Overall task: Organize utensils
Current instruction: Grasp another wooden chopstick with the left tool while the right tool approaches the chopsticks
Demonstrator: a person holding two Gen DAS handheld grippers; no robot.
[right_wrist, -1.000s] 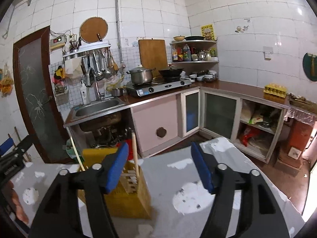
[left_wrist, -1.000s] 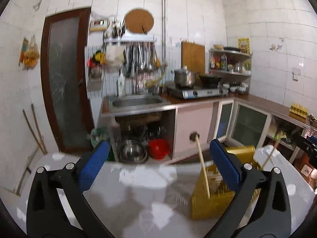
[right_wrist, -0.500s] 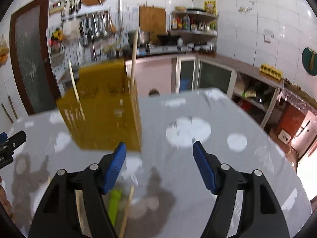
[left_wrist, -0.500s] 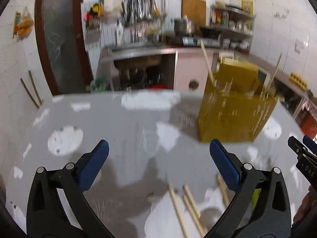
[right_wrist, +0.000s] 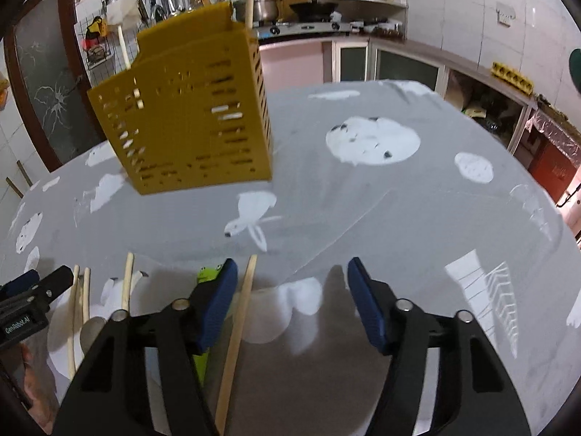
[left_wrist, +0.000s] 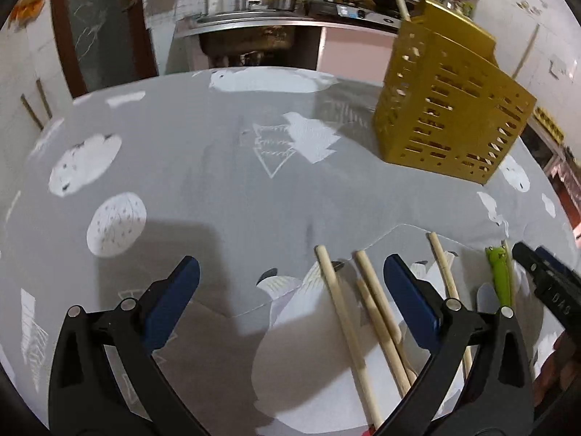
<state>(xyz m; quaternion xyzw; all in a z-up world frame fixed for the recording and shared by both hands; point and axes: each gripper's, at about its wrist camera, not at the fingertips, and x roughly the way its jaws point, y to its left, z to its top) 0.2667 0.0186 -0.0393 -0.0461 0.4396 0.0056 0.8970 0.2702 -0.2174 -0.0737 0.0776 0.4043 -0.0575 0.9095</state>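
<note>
A yellow slotted utensil holder (left_wrist: pixel 448 109) (right_wrist: pixel 189 123) stands on the grey patterned table with wooden sticks poking out of its top. Several wooden-handled utensils (left_wrist: pixel 346 323) (right_wrist: pixel 238 330) lie side by side near the table's front edge, along with a green frog-headed utensil (left_wrist: pixel 500 272) (right_wrist: pixel 207 276). My left gripper (left_wrist: pixel 290 283) hangs open above the table, and two wooden handles lie between its blue pads. My right gripper (right_wrist: pixel 290 294) is closing with only bare cloth between its jaws; the frog utensil and one wooden handle lie by its left finger (right_wrist: pixel 218 301).
The table (left_wrist: pixel 218 167) wears a grey cloth with white animal prints. Behind it run a sink counter (left_wrist: pixel 254 18), a stove with a pot (right_wrist: pixel 268 7), shelves and glass-door cabinets (right_wrist: pixel 399 69). A brown door (left_wrist: pixel 98 21) stands at the left.
Both grippers dropped and tipped down from facing the kitchen toward the table. The loose utensils came into view near the pads. The right jaws narrowed slightly.
</note>
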